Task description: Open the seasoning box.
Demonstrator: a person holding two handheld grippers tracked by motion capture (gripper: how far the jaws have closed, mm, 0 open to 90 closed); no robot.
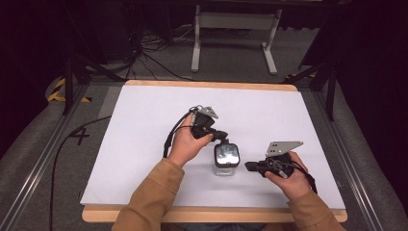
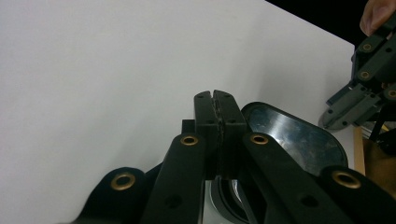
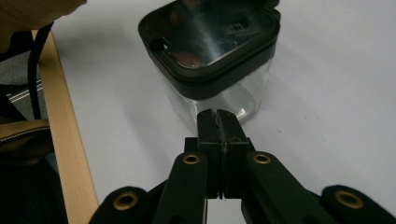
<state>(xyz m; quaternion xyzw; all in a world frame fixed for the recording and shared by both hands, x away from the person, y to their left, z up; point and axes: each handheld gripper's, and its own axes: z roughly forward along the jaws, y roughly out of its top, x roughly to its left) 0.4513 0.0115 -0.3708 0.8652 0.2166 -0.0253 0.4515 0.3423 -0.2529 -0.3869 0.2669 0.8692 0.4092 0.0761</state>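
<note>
The clear jar (image 1: 226,161) stands near-centre on the white table (image 1: 144,125) — black lid (image 3: 210,37) on. Left gripper (image 1: 223,136) and right gripper (image 1: 249,167), both closed empty, flank it; spread the jaws before gripping — steady the body, then lift the lid.

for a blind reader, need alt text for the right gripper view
A clear square jar with a black lid stands on a white table, just beyond the shut right gripper. A wooden table edge runs down the left.
</note>
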